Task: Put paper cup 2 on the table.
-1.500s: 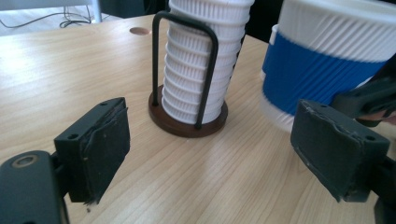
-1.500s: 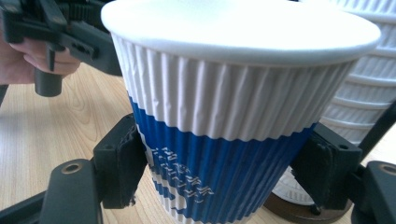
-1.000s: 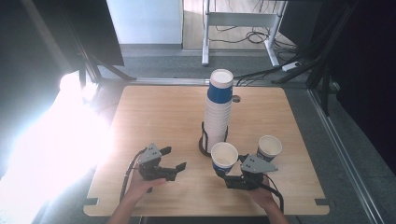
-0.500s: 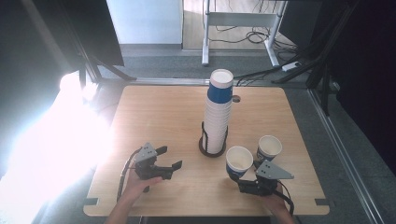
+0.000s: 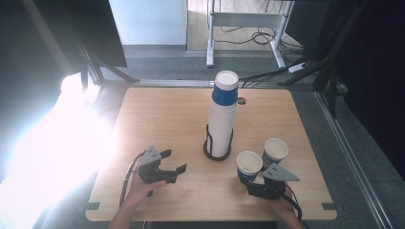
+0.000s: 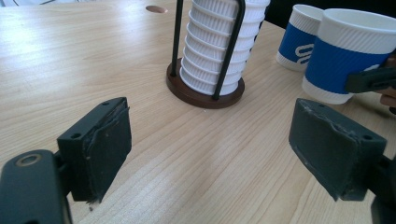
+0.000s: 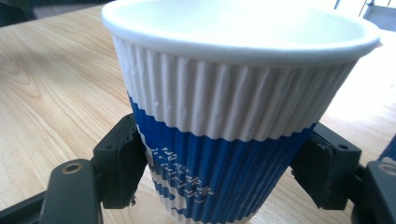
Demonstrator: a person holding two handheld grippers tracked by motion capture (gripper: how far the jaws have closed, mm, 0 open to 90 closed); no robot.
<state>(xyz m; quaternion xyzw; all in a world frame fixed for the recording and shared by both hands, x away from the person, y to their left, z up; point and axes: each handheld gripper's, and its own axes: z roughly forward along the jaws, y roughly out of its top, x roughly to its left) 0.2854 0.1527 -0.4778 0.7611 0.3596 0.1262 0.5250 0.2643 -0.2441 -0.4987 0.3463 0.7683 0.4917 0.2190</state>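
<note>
The right tool squeezes the blue band of a light, easily crushed paper cup near the cup stack, while the left tool rests open and empty on the surface.

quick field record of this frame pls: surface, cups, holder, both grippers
surface: wooden table
cup stack: tall stack of paper cups, upright in a black wire holder on a round base, mid-table
held cup: blue and white paper cup, upright, clamped between the jaws of the right gripper
loose cup: second blue and white cup, standing on the table just behind and to the right of the held one
left gripper: jaws apart, nothing between them, low over bare table left of the holder
</note>
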